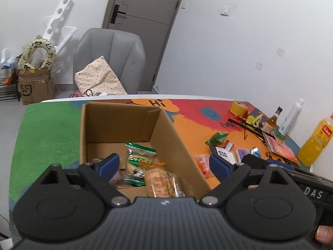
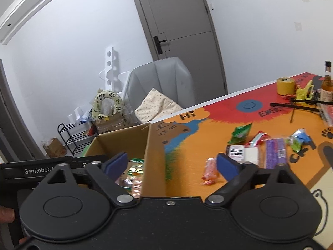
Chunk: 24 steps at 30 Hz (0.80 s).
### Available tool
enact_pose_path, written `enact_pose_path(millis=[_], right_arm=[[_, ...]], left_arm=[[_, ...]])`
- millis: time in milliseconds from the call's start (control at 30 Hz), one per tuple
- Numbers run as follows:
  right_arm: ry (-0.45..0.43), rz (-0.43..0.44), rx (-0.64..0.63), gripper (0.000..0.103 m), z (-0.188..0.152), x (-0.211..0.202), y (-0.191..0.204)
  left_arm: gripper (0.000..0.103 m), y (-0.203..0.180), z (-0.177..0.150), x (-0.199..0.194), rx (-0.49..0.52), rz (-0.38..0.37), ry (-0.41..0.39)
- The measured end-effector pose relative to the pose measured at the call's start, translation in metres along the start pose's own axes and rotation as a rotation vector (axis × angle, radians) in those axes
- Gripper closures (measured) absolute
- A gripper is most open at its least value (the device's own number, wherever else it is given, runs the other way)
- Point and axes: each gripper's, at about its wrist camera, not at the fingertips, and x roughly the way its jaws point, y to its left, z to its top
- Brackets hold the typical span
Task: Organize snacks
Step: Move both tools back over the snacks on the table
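We note the cardboard box (image 1: 116, 125) on the table (image 1: 47, 125), with several snack packets (image 1: 141, 158) lying in it. To the box's right, loose snacks (image 2: 256, 152) lie scattered on the table. Beyond them sit a tape roll (image 2: 285, 85) and bottles (image 1: 291, 118) near the wall. Behind the table stands a chair (image 1: 110, 58) holding a cushion (image 1: 100, 77).

The room is bright with soft, even light, and the shadows are weak. Both views bend strongly at the edges, so the door (image 2: 183, 18) looks curved, and the corners are dark. The snack packets (image 2: 256, 150) on the counter (image 2: 218, 114) are slightly blurred, without strong glare.
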Motion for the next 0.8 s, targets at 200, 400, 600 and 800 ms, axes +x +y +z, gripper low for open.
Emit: enact_pose_path(millis=[200,400,600,800], right_arm=[[0.007,-0.033,0.026,0.0,-0.001,-0.008,-0.018],[0.014,-0.061,0.056,0.0,-0.003,-0.015,-0.036],[0.011,-0.093,0.071,0.0,-0.003,-0.023,-0.051],[0.011,-0.124,0.092,0.0,-0.005,-0.029,-0.068]], left_arm=[[0.01,-0.012,-0.001,0.004,0.014,-0.019,0.029],[0.01,-0.027,-0.004,0.009,0.038,-0.049,0.058],[0.01,-0.042,-0.006,0.016,0.061,-0.079,0.084],[0.01,-0.059,-0.005,0.025,0.089,-0.108,0.095]])
